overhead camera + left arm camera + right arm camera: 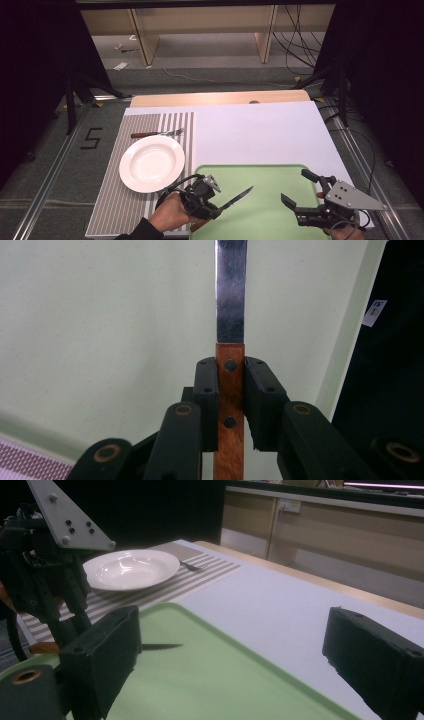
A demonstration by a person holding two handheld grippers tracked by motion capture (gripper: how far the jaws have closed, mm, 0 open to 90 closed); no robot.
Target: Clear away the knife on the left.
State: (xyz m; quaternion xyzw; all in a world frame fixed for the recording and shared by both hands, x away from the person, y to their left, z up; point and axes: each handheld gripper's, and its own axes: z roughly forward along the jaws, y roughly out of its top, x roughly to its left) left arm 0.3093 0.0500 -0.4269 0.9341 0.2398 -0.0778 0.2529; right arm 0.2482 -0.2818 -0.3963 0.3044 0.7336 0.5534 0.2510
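From the high view, the left gripper clamped a knife by its brown wooden handle, the blade pointing out over the green tray. The right gripper hovered over the tray's right part, jaws spread wide and holding nothing. A white plate sat on the striped placemat, with a fork just beyond it.

In the left gripper view, both jaws pressed the riveted handle of the knife; the blade's tip ran off the top edge.

In the right gripper view, only the serrated tip of the knife showed past one jaw, above the tray. The plate lay farther off, the fork partly hidden behind it.
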